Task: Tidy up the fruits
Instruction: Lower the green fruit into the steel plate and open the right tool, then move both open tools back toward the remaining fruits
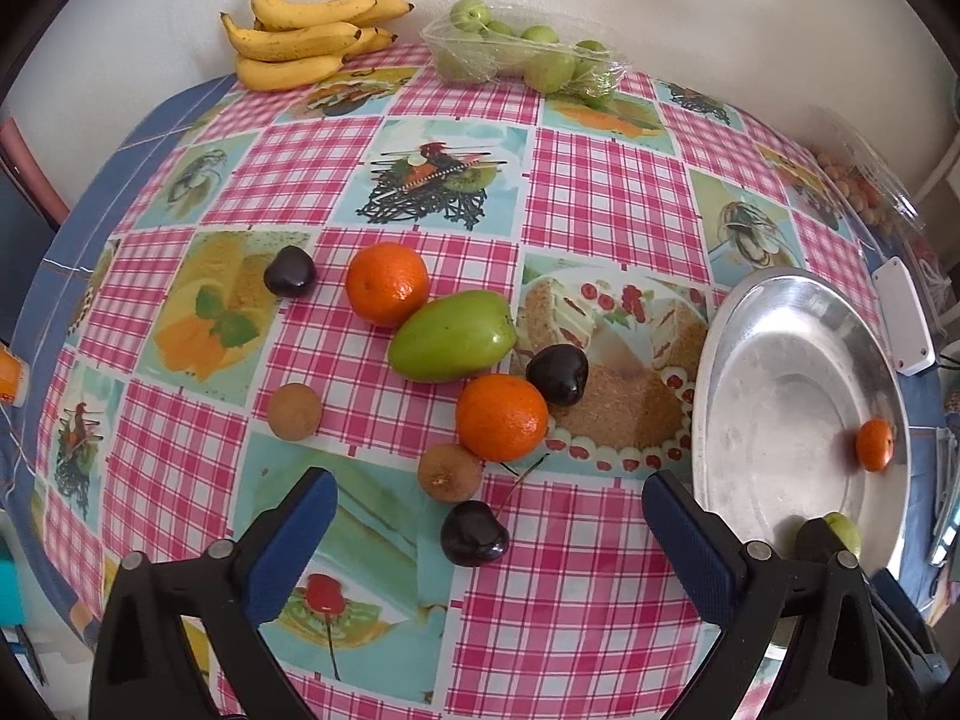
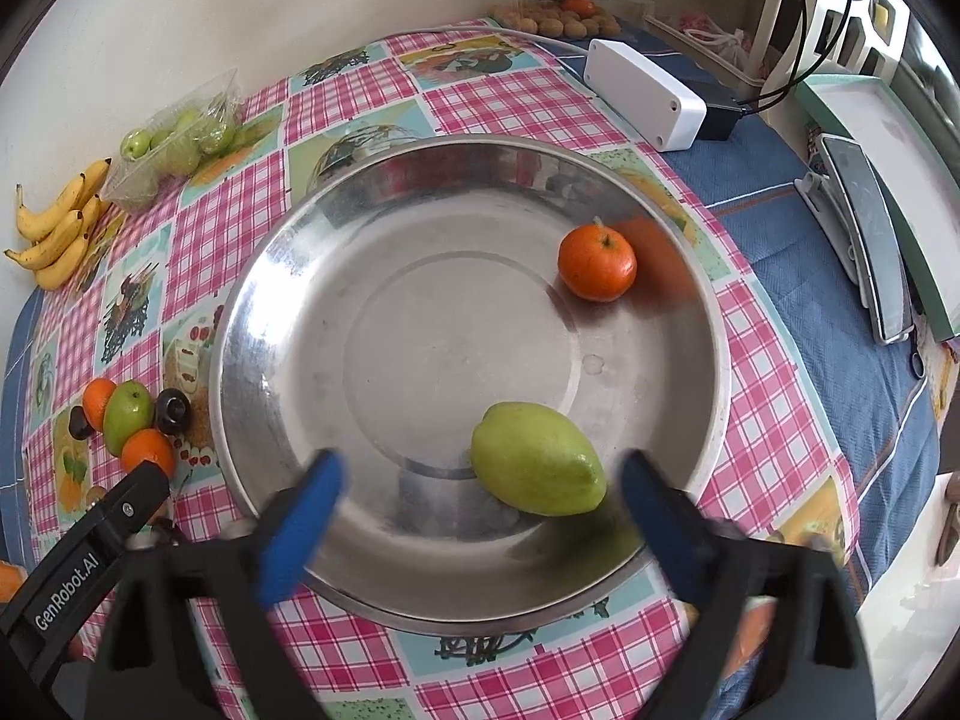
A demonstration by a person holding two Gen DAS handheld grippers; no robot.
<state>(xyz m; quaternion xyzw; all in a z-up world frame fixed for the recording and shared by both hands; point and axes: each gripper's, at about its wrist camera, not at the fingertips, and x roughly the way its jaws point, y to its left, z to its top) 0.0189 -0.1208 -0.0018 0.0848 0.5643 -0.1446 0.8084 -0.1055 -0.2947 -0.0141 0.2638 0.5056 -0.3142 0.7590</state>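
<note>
We see the left gripper (image 1: 489, 516) with its blue pads spread wide over the table (image 1: 606, 588), nothing pressed between them; a dark cherry (image 1: 474, 534) lies on the cloth between the 2 fingers, touching neither. Beyond it sit 2 brown kiwis (image 1: 450, 473), 2 oranges (image 1: 502, 418), a green mango (image 1: 453, 336) and 2 more cherries (image 1: 557, 374), clustered near the middle of the table; the nearer orange touches the nearer kiwi, and the mango rests against the farther orange (image 1: 388, 283).

The right gripper (image 2: 480, 516) also stands wide open, holding nothing, above the near rim of the metal tray (image 2: 420, 192); a green mango (image 2: 537, 468) lies in the tray just inside that rim, between the fingers but clear of both pads; a small orange (image 2: 597, 262) rests near the tray's far right rim.

Along the table's far edge by the wall lie a bunch of bananas (image 1: 300, 39) and a clear pack of green fruits (image 1: 528, 57); a white box (image 2: 645, 96) sits near the far right corner.
</note>
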